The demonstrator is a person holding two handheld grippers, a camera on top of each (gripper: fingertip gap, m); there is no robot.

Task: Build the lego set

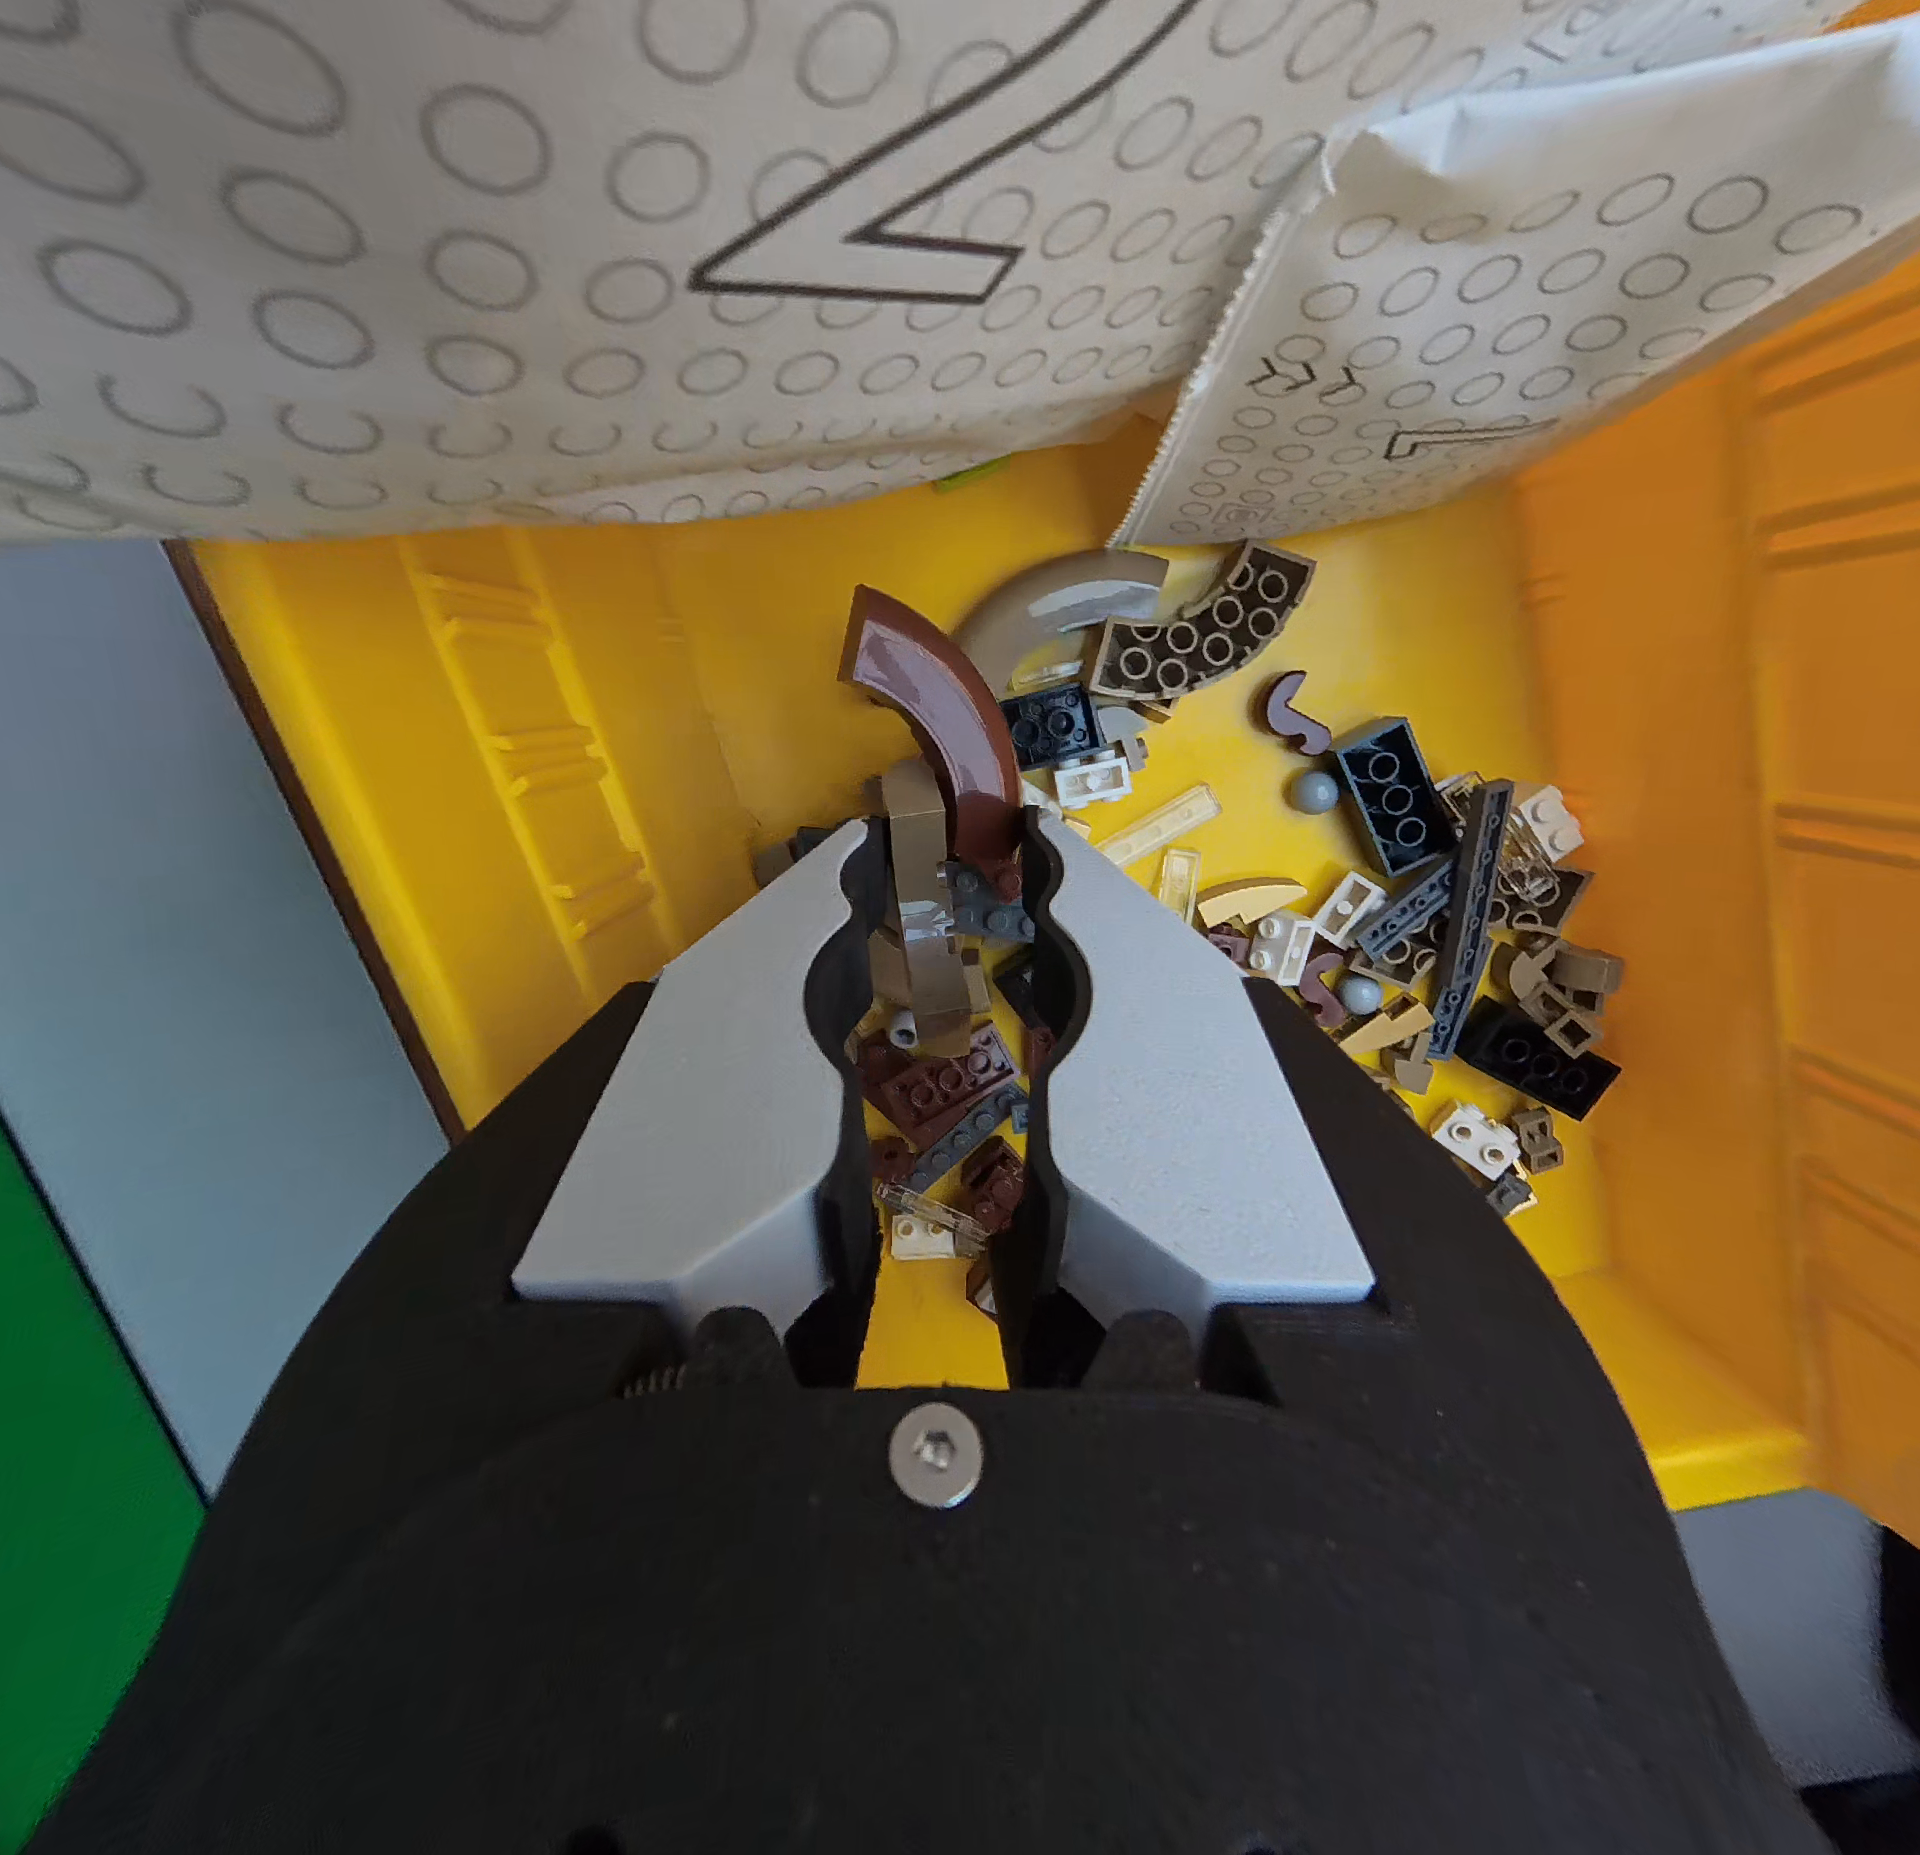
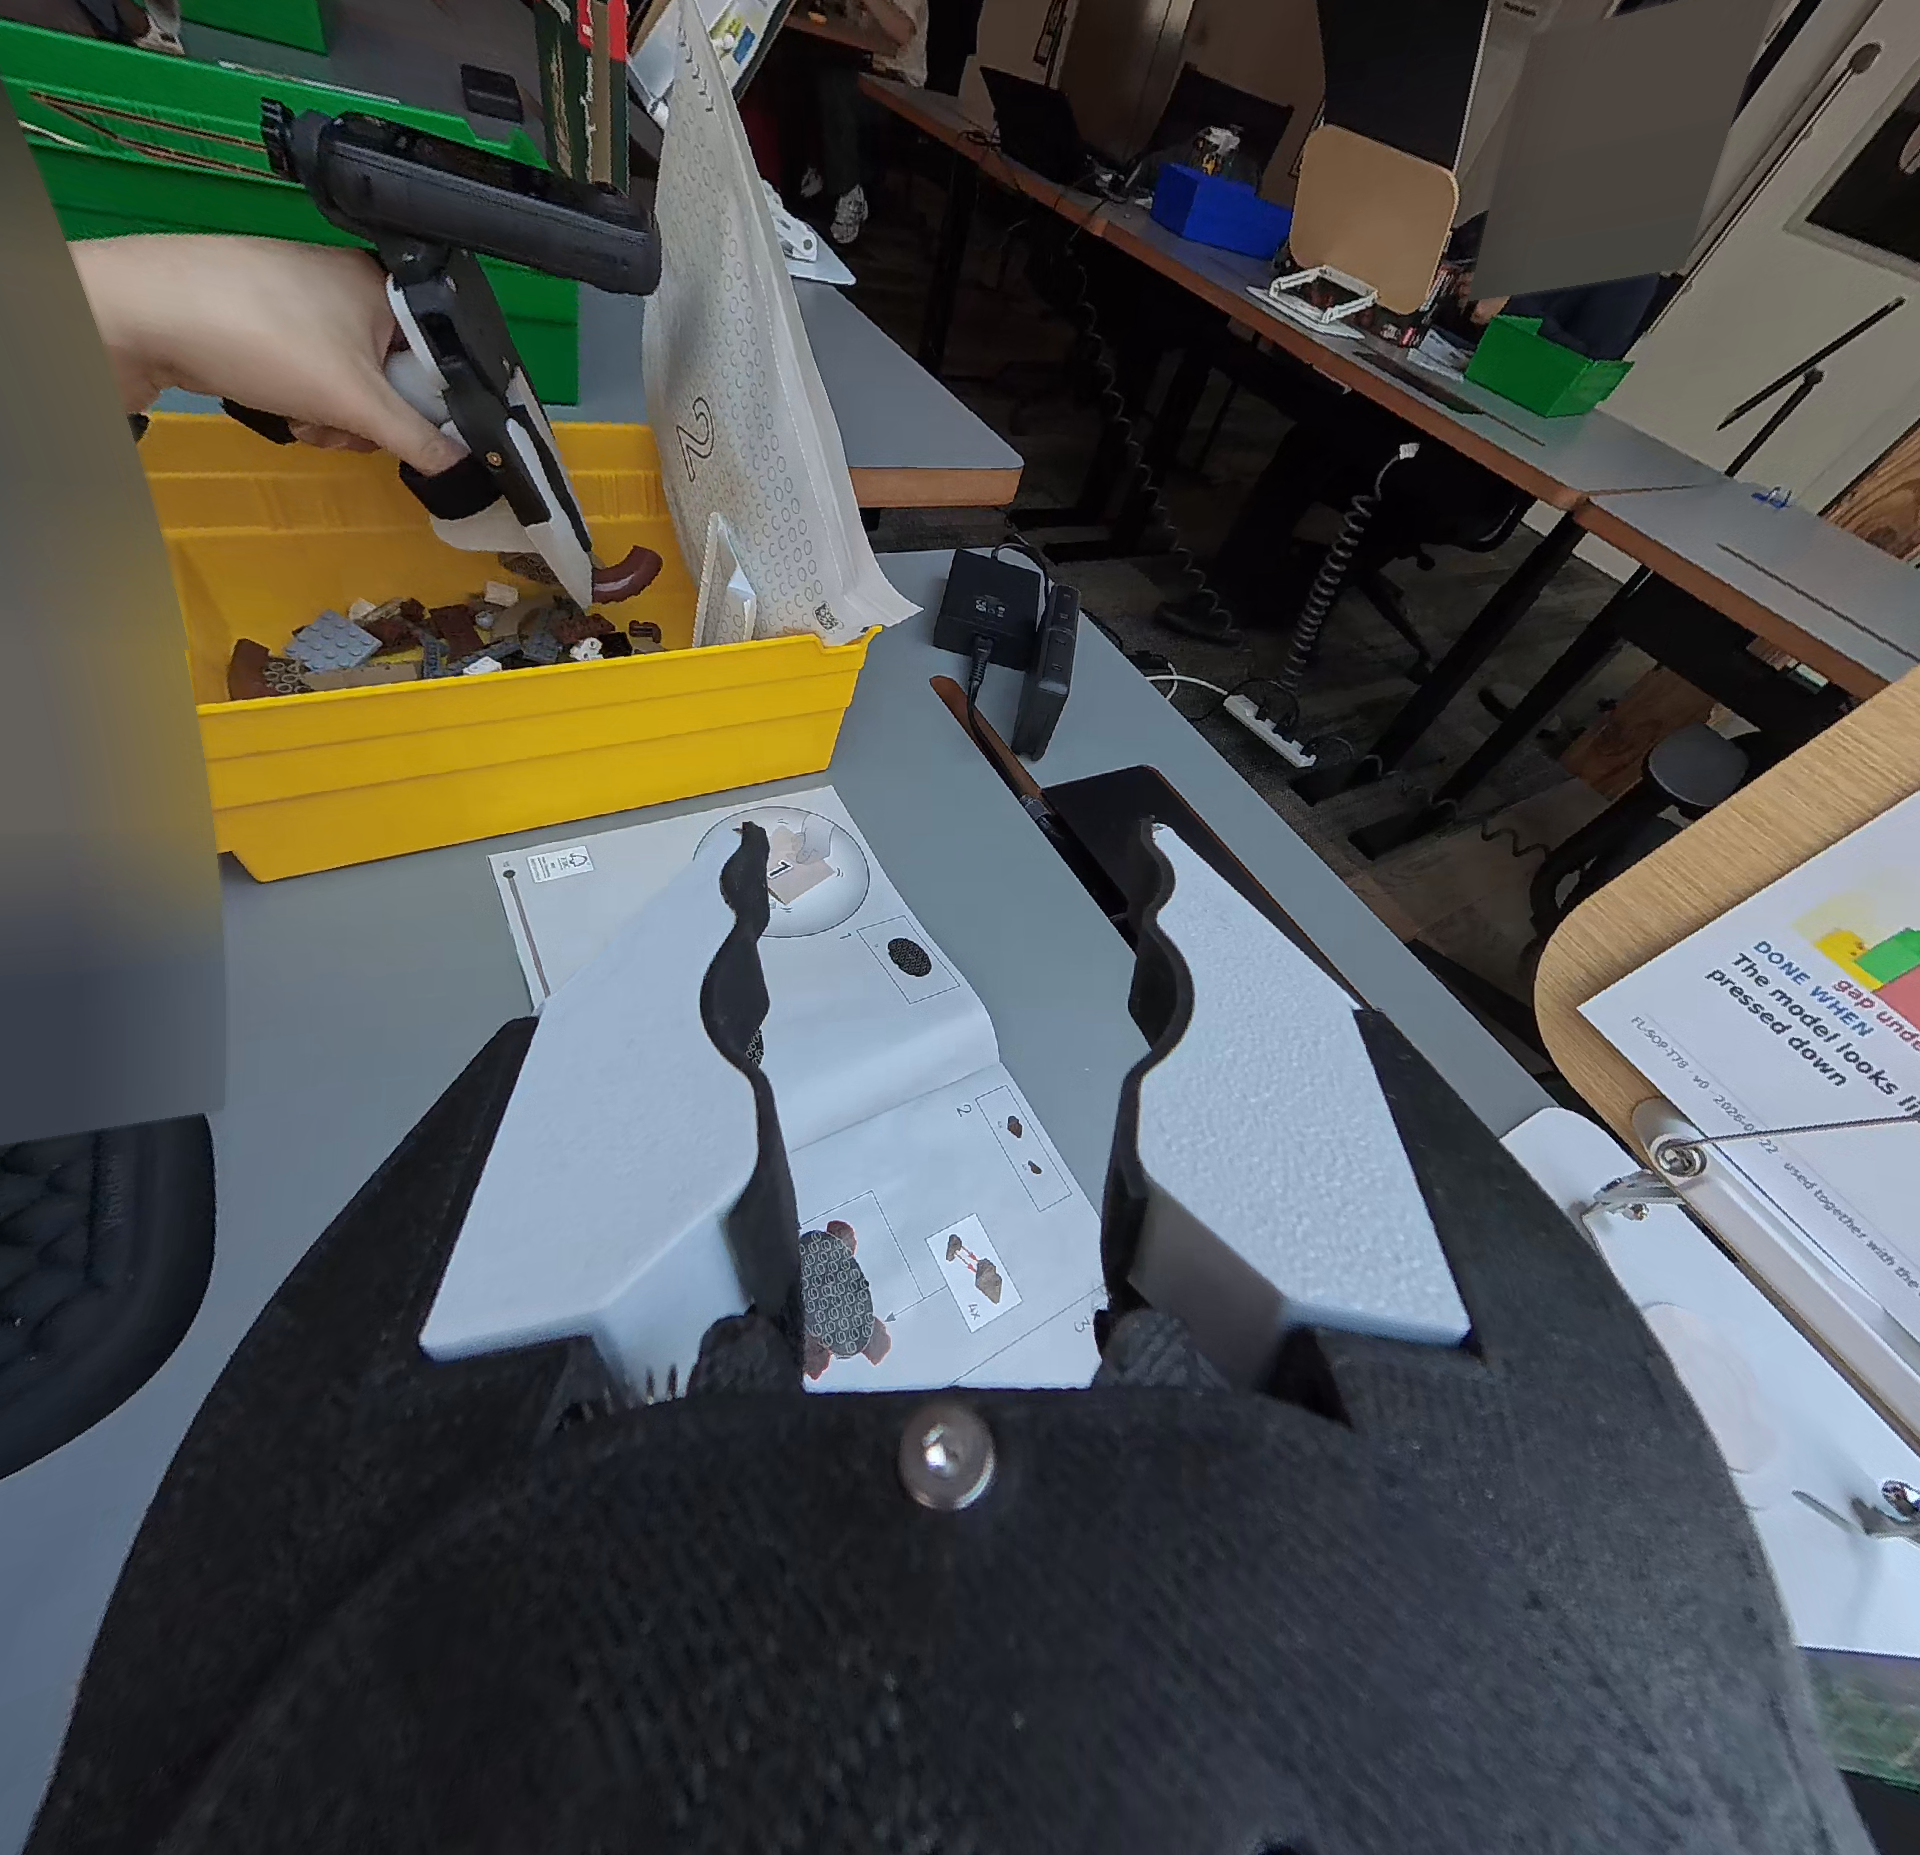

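Brown curved tile [image 1: 940, 725] pinched in left tool [image 1: 951, 839]; right tool [image 2: 951, 870] wide, empty; two paper bags [image 1: 520, 247].

A glossy reddish-brown curved piece [image 1: 940, 725] rises above brown, tan, black, grey and cream bricks [image 1: 1392, 932] in a bright yellow bin [image 2: 520, 735]; white paper bags [image 1: 520, 247] carry grey ring patterns; the worktop [image 2: 343, 974] is plain grey.

I see a grey table [image 2: 343, 974]: yellow bin [image 2: 520, 725] toward its far edge, open instruction booklet [image 2: 894, 1057] nearer me, black adapter [image 2: 987, 600] beyond.
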